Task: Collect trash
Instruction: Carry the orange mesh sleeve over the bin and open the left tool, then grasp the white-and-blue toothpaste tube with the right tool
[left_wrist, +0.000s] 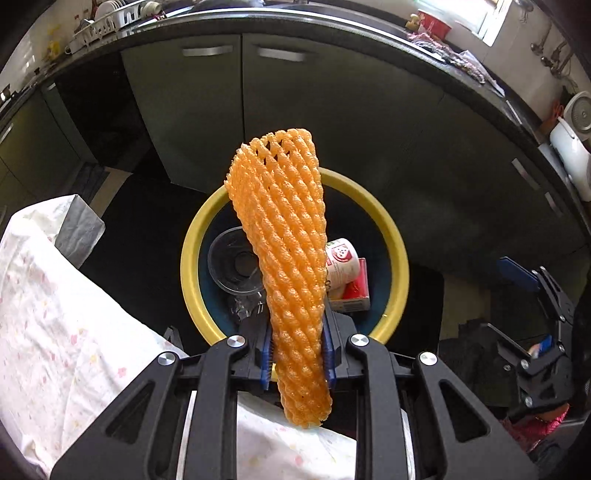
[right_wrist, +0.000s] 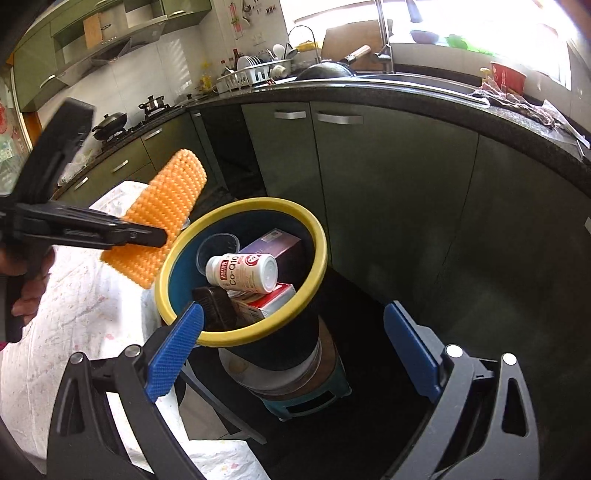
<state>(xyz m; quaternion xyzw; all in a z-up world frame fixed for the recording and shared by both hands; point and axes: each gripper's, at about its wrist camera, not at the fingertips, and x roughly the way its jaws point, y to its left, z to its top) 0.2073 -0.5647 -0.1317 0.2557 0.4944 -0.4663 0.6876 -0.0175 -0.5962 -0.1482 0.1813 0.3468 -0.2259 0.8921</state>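
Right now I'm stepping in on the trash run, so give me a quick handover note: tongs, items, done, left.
Left tongs: shut on the orange foam net, held beside the yellow-rimmed bin, not yet inside.
Right tongs: open, empty, facing the bin.
In the bin: white bottle, clear plastic cup, red-and-white box, purple box.
Left: drop the net in. No other trash shows on the white cloth.

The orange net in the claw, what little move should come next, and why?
Probably carry the net a bit further over the bin, then open the left claw. The claw pinches the net, and in the right wrist view the net sits beside the yellow rim, above the white cloth, not yet over the opening.
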